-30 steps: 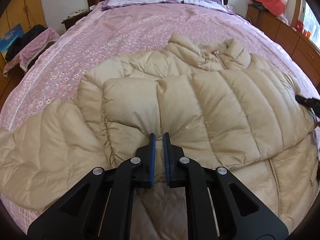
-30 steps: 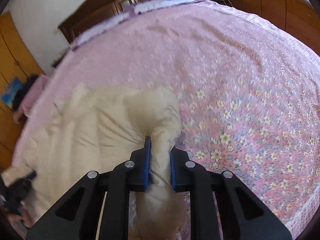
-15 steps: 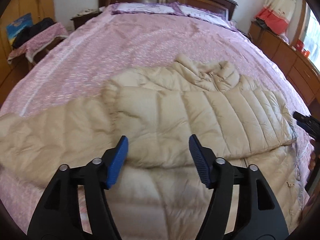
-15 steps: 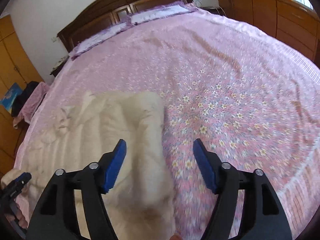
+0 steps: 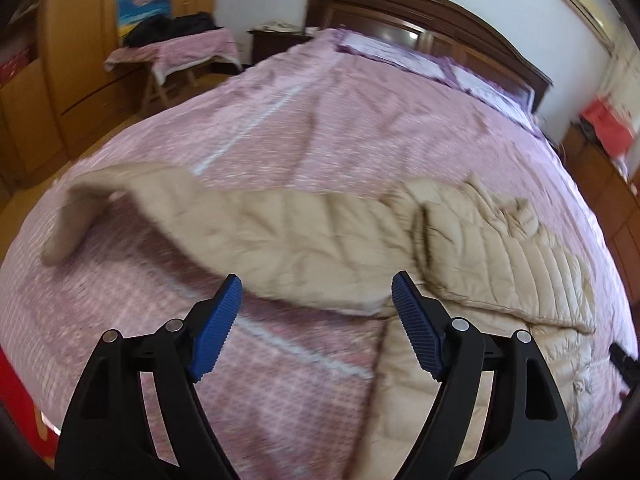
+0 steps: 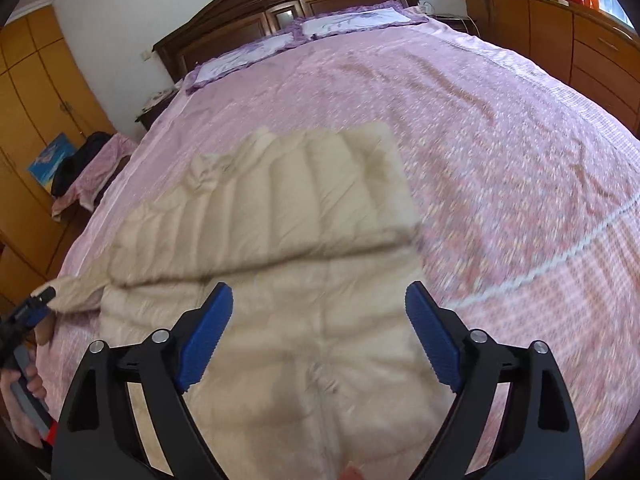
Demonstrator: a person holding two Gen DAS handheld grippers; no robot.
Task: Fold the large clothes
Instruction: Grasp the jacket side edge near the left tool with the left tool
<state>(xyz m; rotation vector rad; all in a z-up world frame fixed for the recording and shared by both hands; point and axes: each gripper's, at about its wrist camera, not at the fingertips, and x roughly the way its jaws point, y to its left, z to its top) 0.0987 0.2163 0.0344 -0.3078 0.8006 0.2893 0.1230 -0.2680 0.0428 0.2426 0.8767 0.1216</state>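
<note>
A beige quilted puffer jacket [image 5: 320, 232] lies flat on the pink flowered bedspread [image 5: 360, 120]. One sleeve [image 5: 80, 208] stretches out to the left. In the right wrist view the other sleeve [image 6: 304, 196] lies folded across the jacket [image 6: 288, 344] body. My left gripper [image 5: 316, 292] hovers above the jacket's near edge, jaws opening, nothing between them. My right gripper [image 6: 320, 300] hangs over the jacket's lower front, jaws opening and empty too. The left gripper [image 6: 28, 312] also shows at the right wrist view's far left, in a person's hand [image 6: 36, 384].
A dark wooden headboard [image 6: 288, 8] and purple-trimmed pillows [image 6: 344, 20] are at the bed's far end. A stool with a pink cloth and dark clothes [image 5: 172, 40] stands left of the bed by orange wardrobes [image 5: 68, 60]. A wooden dresser [image 6: 560, 32] lines the right wall.
Both grippers were shut on the jacket a second ago; they have let go, opened wide and drawn back upward. The left wrist view has swung left, showing the outstretched sleeve.
</note>
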